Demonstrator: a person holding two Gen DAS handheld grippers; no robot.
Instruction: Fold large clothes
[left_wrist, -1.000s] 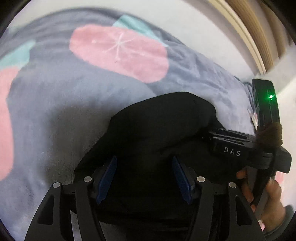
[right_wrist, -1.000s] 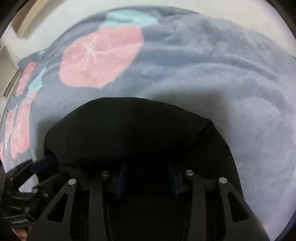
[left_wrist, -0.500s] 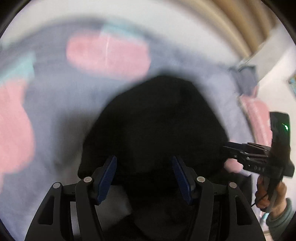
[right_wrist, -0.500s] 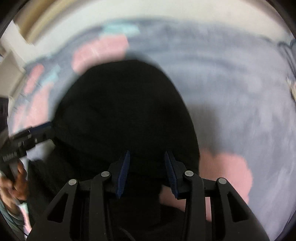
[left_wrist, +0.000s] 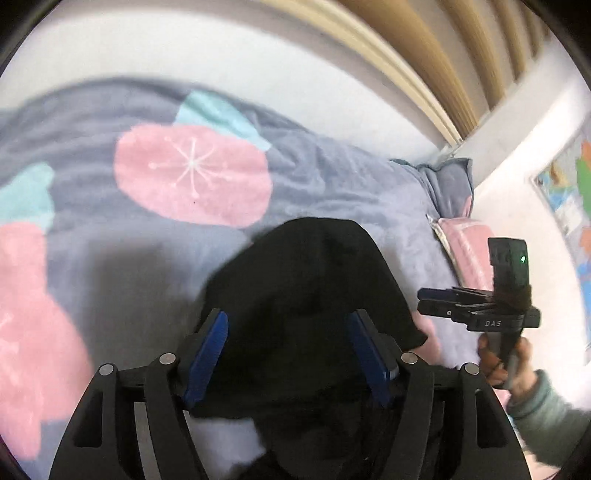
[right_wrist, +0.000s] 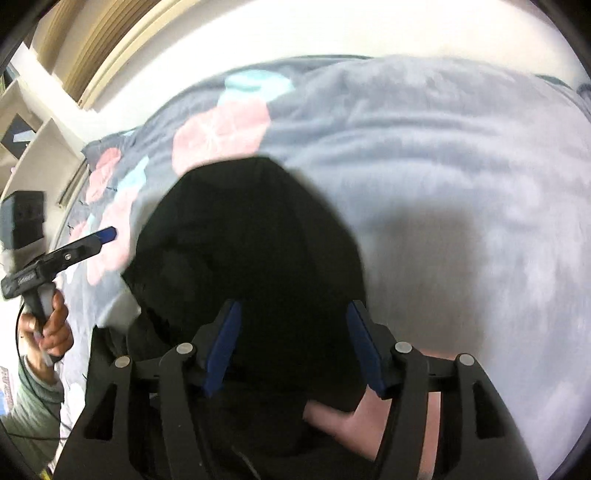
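A black garment (left_wrist: 310, 295) lies folded in a rounded heap on the grey blanket; it also shows in the right wrist view (right_wrist: 251, 251). My left gripper (left_wrist: 288, 350) is open, its blue pads apart above the near part of the garment, holding nothing. My right gripper (right_wrist: 293, 343) is open too, raised over the garment's near edge. Each gripper shows in the other's view: the right one (left_wrist: 476, 310) at the right, the left one (right_wrist: 66, 254) at the left, both clear of the cloth.
The grey blanket with pink and teal circles (left_wrist: 192, 177) covers the bed. A pink and grey pillow (left_wrist: 461, 236) lies at the bed's right end by a white wall. Wooden slats (left_wrist: 443, 55) run behind. White shelves (right_wrist: 33, 147) stand at the left.
Both grippers have pulled back and risen from the black garment. The right gripper's jaws have opened wider. The garment now lies free on the blanket.
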